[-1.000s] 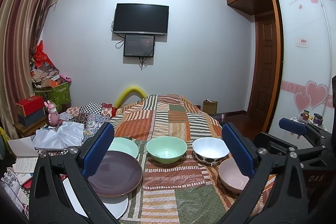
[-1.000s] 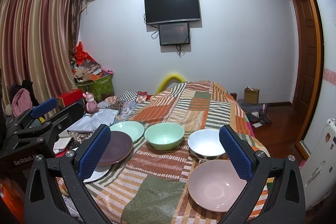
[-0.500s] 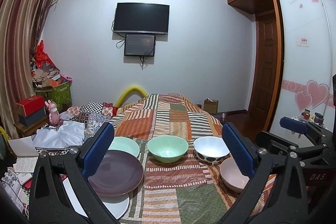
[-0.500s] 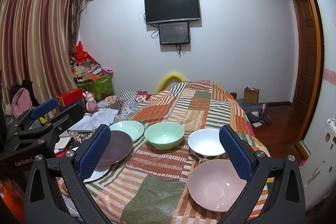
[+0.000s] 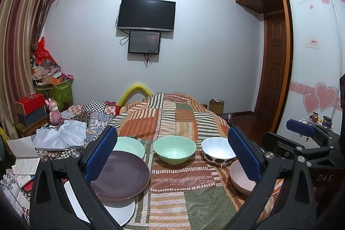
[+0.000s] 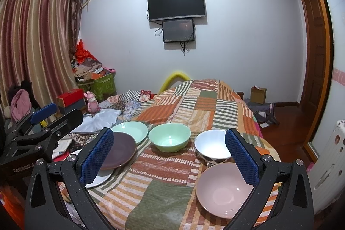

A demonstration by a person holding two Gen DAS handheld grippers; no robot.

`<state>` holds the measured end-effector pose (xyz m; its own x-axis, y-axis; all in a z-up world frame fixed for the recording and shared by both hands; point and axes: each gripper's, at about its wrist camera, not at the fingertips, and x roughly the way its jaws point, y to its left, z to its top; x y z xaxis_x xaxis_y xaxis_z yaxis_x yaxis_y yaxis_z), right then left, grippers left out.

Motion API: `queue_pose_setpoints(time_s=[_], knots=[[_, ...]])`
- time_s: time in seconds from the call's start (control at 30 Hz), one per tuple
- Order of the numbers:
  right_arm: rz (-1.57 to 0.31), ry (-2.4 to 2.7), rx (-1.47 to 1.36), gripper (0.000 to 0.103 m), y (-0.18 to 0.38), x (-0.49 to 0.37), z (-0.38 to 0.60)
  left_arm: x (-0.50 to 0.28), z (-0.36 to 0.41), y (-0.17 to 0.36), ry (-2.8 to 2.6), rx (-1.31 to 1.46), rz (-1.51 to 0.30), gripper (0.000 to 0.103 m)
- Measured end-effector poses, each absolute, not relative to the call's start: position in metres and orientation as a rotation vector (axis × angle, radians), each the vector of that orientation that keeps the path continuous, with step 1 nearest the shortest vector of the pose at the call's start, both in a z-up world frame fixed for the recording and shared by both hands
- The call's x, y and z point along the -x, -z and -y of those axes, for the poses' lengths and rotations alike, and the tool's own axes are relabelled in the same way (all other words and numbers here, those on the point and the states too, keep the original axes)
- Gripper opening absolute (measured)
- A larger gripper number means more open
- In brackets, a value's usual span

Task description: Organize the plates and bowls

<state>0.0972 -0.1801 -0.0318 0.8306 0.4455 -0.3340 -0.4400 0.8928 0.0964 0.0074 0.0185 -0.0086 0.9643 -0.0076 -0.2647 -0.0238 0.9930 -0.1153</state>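
Observation:
On a patchwork bedspread [image 5: 172, 120] [image 6: 194, 105] sit a green bowl [image 5: 174, 149] [image 6: 169, 136], a white spotted bowl [image 5: 216, 149] [image 6: 212, 147] and a pink bowl [image 5: 238, 180] [image 6: 223, 186]. At the left a purple plate [image 5: 123, 176] [image 6: 120, 150] lies on a white plate [image 5: 120, 208] [image 6: 99, 179], with a pale green plate [image 5: 129, 144] [image 6: 130, 128] behind. My left gripper [image 5: 172, 156] hovers open above the near edge, empty. My right gripper [image 6: 168, 156] is open and empty too, its right finger over the pink bowl.
Clothes, papers and boxes [image 5: 58, 137] are piled left of the bed, with a pink toy [image 5: 54, 111]. A TV [image 5: 145, 14] hangs on the far wall. A wardrobe and door [image 5: 278, 70] stand at the right. The bedspread's near middle is bare.
Both views have shifted only slightly; the dishes and the open grippers stand as before.

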Motion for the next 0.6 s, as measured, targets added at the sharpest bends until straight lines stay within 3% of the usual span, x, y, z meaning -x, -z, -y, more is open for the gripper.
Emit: queue_pose_setpoints(time_s=[0.3, 0.6], knots=[[-0.412, -0.498, 0.022, 0.103, 0.045, -0.113, 0.147, -0.03, -0.055, 0.023, -0.063, 0.08, -0.275, 0.103], [-0.489, -0.554, 0.049, 0.103, 0.065, -0.139, 0.104, -0.065, -0.12, 0.042, -0.122, 0.039, -0.418, 0.103]])
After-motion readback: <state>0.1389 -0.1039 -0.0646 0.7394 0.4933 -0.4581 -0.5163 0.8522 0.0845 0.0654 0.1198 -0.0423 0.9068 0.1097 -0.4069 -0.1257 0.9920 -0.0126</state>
